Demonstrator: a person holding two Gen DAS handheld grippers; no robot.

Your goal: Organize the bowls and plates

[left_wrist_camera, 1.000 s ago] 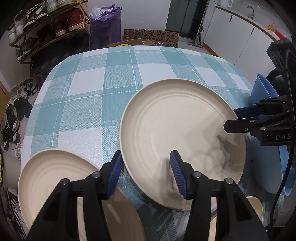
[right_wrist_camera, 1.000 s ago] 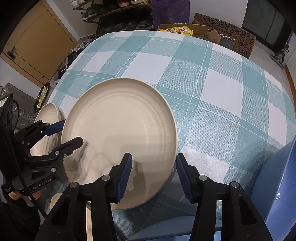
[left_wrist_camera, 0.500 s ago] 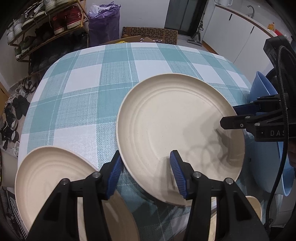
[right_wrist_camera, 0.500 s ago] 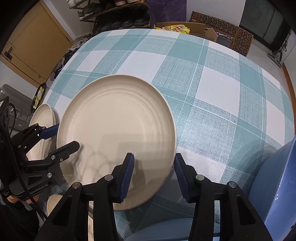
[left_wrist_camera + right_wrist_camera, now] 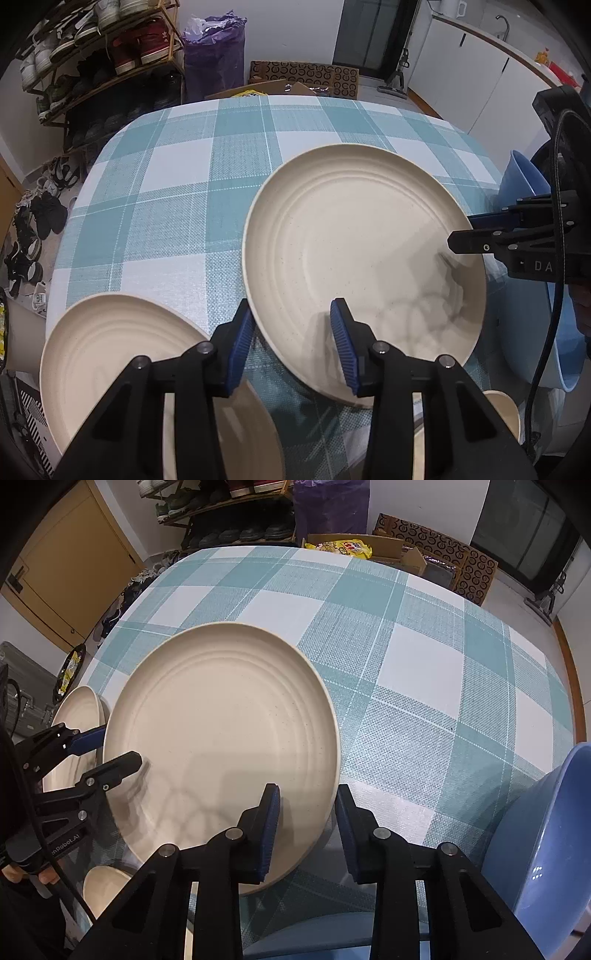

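From my left gripper (image 5: 291,338) I see the jaws spread wide, straddling the near rim of the large cream plate (image 5: 354,258) at about 7 o'clock on its edge, one blue pad outside the rim and the other over the plate's inner slope; I cannot tell whether either pad touches it. My right gripper (image 5: 306,819) is spread the same way across that plate's rim, at roughly 5 o'clock in its own view, where the plate (image 5: 221,738) lies on the teal checked tablecloth (image 5: 406,664). In the left view the right gripper comes in from 3 o'clock, its fingers on either side of the plate's edge. A second cream plate (image 5: 122,354) sits at 8 o'clock of the big one, near but apart from it, reaching past the table edge. Stacked blue bowls (image 5: 524,181) stand at 3 o'clock behind the right gripper, and a small cream bowl (image 5: 105,890) shows at 7 o'clock in the right view. A shoe rack (image 5: 99,59) stands beyond the table at 11 o'clock.
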